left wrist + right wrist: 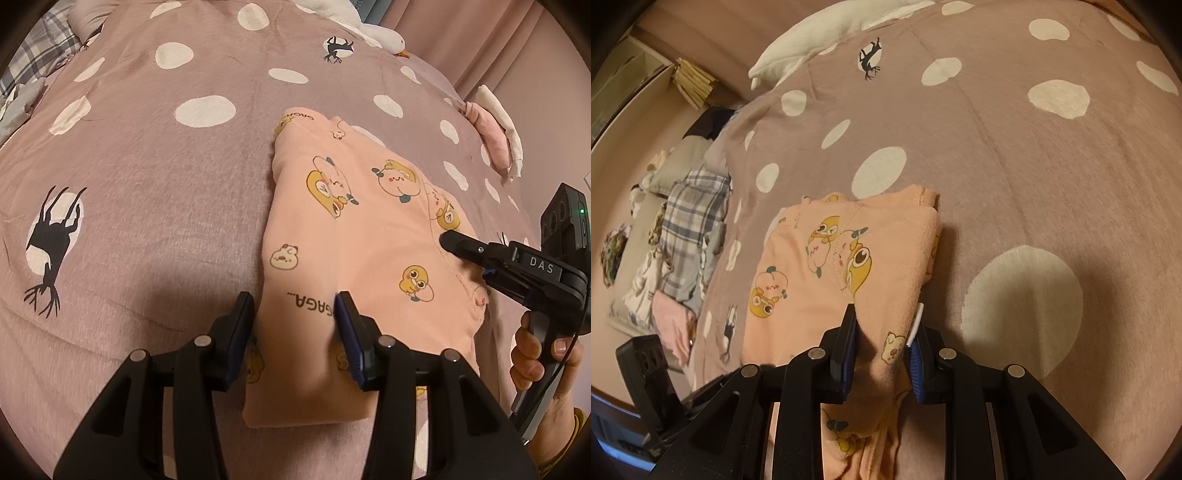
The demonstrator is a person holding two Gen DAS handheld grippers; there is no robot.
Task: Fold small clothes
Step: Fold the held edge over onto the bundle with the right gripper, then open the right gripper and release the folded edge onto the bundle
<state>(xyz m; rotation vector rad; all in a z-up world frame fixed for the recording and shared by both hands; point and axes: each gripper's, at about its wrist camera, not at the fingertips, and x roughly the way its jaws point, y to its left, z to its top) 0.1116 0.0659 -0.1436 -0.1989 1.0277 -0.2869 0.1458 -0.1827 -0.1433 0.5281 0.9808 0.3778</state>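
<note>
Inspection of the bed. A small peach garment (354, 236) printed with cartoon ducks and peaches lies folded on a mauve blanket (155, 177) with white spots and black deer figures. It sits near the edge closest to me, its layers stacked, one folded edge running away from me on the left side.

My left gripper (295, 306) points down at the near left part of the garment. Its fingers stand partly apart, and a raised fold of the peach cloth fills the gap between them, with both pads against it. I record this as a hold on the fold.

My right gripper (884, 317) comes in from the right side of the garment. Its fingers are closer together, and a bunched ridge of the same cloth sits pinched between the pads, hanging down below them toward me. In the left view its tip rests on the cloth beside a stitched seam, and my right hand (543, 365) is around the handle.

Off the blanket: a plaid cloth (694, 221) and a pink item (672, 325) lie to the far left, a white pillow (827, 37) at the top.
</note>
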